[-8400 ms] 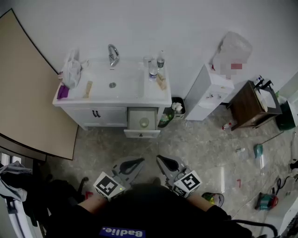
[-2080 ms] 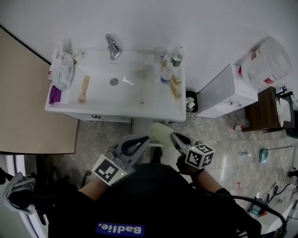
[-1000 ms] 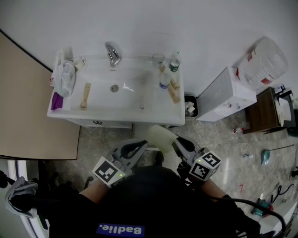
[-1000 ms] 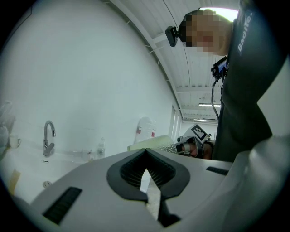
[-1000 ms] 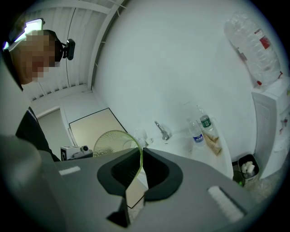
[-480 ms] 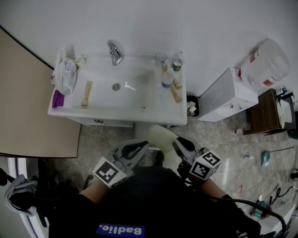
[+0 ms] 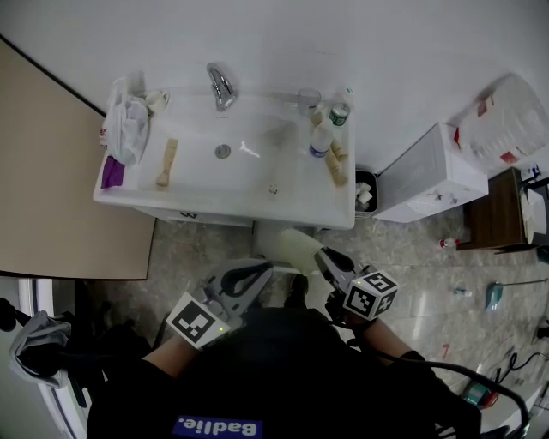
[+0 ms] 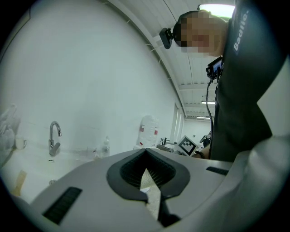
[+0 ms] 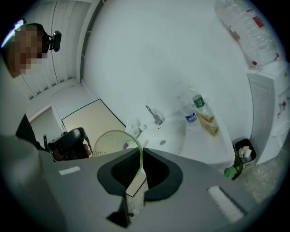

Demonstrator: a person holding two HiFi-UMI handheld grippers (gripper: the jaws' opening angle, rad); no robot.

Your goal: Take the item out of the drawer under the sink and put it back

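Lighting is bright, even and diffuse in all three views; shadows are faint.

Head view: the white sink [image 7: 199,178] and the wall [image 7: 360,43] run close to overexposure. There is a small glint in the basin and a soft sheen on the floor [image 7: 419,302].

Left gripper view: a ceiling light [image 8: 217,8] burns out at the top edge (the only source visible).

Both gripper views show strong fisheye bending and black, vignetted corners.

Right gripper view: the cast is cool and bluish. The pale green bowl [image 9: 113,142], close to the lens, is soft-edged, while the background stays reasonably sharp.
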